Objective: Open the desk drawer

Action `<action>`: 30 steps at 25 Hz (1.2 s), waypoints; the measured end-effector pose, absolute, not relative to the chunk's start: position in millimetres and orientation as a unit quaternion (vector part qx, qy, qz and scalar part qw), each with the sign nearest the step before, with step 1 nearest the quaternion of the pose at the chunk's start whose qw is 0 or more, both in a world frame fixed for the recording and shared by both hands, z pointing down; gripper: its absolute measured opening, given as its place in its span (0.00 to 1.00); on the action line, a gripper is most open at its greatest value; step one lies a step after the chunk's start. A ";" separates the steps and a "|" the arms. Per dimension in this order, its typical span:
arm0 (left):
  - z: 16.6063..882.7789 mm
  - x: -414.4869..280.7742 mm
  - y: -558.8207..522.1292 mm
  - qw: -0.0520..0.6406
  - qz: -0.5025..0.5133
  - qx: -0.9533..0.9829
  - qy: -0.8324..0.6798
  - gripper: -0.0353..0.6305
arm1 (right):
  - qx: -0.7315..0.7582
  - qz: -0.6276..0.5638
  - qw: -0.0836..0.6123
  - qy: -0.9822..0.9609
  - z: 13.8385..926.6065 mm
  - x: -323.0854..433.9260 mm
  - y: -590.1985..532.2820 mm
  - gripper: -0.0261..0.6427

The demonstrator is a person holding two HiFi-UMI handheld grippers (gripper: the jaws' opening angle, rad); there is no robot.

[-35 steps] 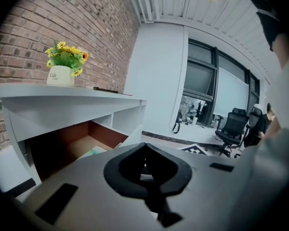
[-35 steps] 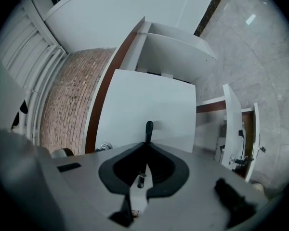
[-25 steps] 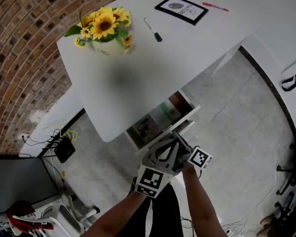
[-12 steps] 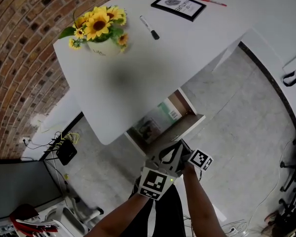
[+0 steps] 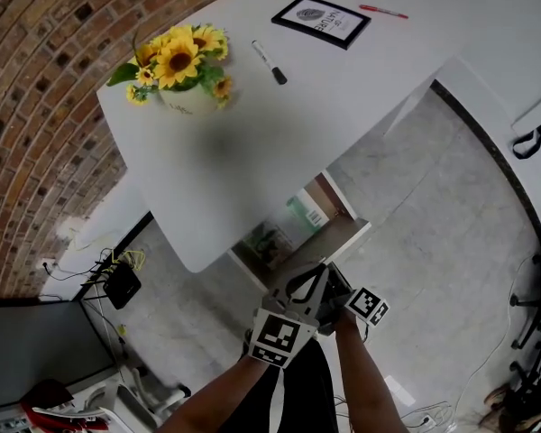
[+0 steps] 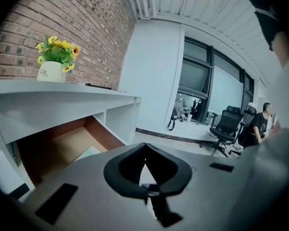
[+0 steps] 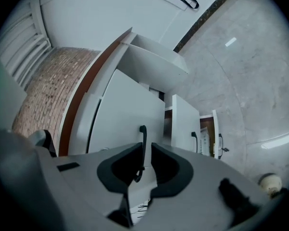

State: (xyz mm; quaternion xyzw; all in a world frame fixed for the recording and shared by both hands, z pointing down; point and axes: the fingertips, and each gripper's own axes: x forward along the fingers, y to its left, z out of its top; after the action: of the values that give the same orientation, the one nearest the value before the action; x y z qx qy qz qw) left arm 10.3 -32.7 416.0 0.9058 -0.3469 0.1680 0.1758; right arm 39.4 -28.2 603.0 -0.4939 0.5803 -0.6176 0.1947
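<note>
The pulled-out drawer (image 5: 338, 242), at centre of the head view, is faced by the right gripper (image 7: 146, 148), its upright handle (image 7: 143, 136) straddled loosely by jaws just opened, while the left gripper (image 6: 145, 148) is shown shut, empty.

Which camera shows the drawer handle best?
Right gripper view: the handle stands between the right tongs, which have just been opening. Head view hides it behind the tongs; left gripper view shows only the drawer inside.
</note>
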 end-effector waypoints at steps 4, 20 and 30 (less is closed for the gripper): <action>404.7 8.6 -30.3 0.173 0.172 0.907 -0.342 0.06 | -0.498 -0.610 0.194 0.584 583.4 46.6 -23.4 0.12; 298.4 6.3 -46.7 0.146 0.152 0.917 -0.338 0.06 | -0.515 -0.545 0.182 0.636 436.9 70.1 -57.7 0.12; 218.4 -19.7 -65.1 0.123 0.129 0.912 -0.370 0.06 | -0.537 -0.428 0.141 0.713 297.1 54.3 -61.1 0.11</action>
State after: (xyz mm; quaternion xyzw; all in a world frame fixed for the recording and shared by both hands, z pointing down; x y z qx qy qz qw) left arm -19.7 -65.1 218.4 0.9118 -0.3698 0.1291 0.1231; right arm 54.3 -61.1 297.1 -0.5366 0.7133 -0.4282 0.1406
